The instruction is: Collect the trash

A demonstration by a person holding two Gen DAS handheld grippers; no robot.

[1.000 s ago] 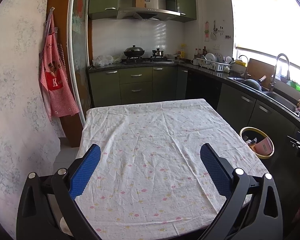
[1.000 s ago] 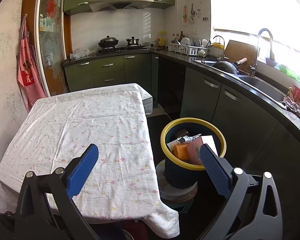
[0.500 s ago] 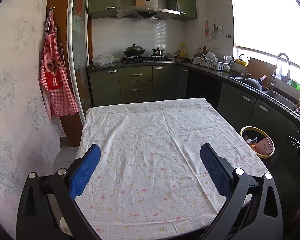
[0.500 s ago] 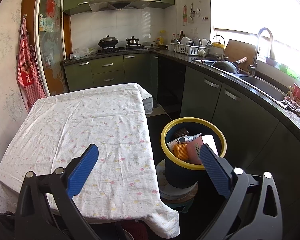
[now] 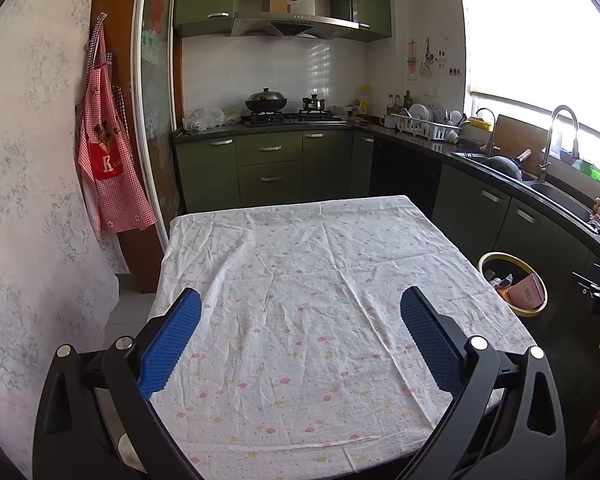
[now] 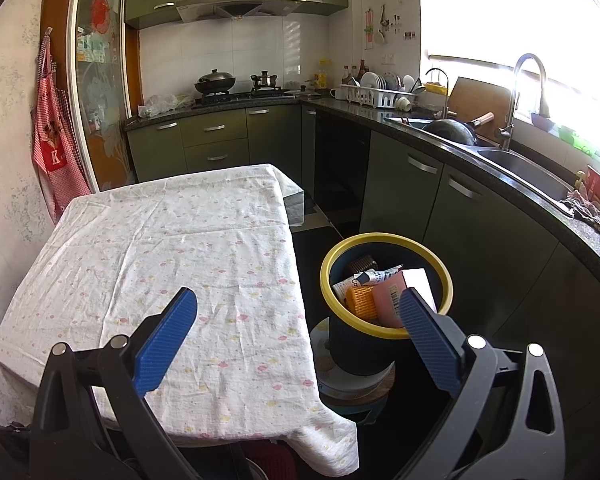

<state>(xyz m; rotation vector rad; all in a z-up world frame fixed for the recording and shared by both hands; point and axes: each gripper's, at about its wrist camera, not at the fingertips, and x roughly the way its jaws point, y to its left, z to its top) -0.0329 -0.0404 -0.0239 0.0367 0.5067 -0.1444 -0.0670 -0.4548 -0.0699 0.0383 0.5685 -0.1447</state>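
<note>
Beside the table, full bin, apron marked "K", left claw, right claw both spread, empty

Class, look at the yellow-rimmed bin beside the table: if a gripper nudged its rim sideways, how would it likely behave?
The bin is tall and seems to stand raised on a small round base, so it may tip rather than slide. Its contents, such as the pink box, look light, so it probably offers little resistance.
</note>
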